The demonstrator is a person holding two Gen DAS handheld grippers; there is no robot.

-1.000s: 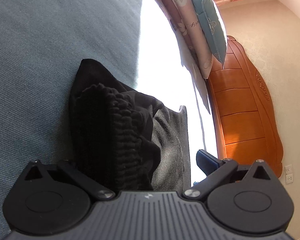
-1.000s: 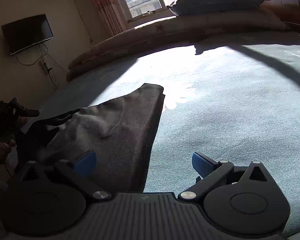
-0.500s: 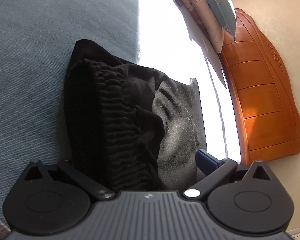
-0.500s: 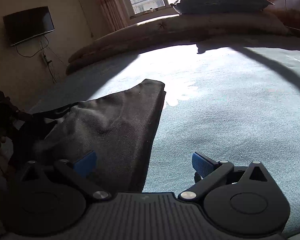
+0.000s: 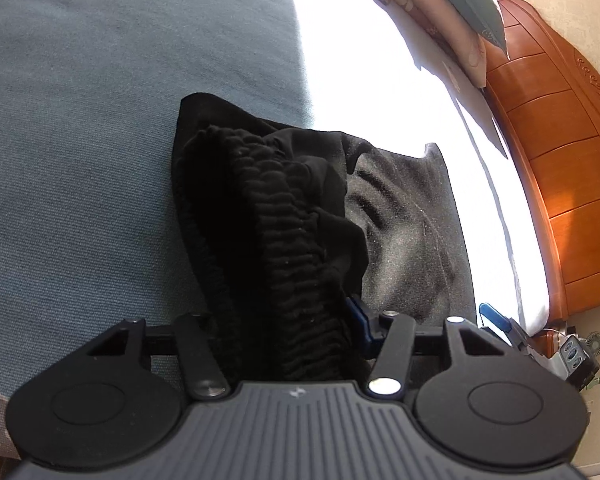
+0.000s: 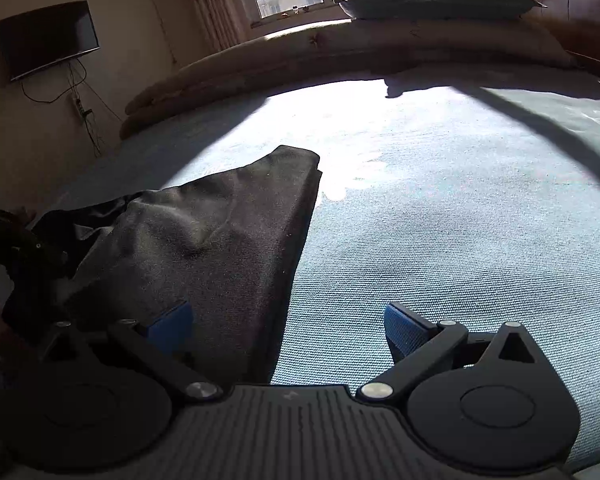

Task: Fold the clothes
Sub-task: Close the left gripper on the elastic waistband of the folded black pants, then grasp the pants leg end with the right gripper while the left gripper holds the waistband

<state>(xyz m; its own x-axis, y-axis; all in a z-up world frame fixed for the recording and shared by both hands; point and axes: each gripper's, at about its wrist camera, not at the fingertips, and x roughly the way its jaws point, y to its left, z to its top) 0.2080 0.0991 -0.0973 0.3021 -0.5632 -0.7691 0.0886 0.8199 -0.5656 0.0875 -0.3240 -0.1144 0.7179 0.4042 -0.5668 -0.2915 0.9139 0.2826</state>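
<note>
— Where's the garment [image 5: 284, 216]?

— Lying on the bed [image 5: 80, 120], dark, likely trousers. Gathered elastic waistband [image 5: 284, 248] bunched at the near end, running up into the left gripper [image 5: 284, 320].

— Pinched?

— Looks so: fingers drawn in against the waistband, though the left pad is buried in cloth, so hard to swear to a firm bite.

— And the right gripper [image 6: 288, 320]?

— Spread wide, nothing between the pads, hovering at the near right edge of the cloth; left pad [image 6: 172, 320] over fabric, right one over bare bed.

— How far along?

— Partway, by the look. Far part [image 6: 220, 232] lies flat with a doubled, straight right edge. Waistband end rumpled and raised, not laid down. Left to do: flatten that end, finish folding.
</note>
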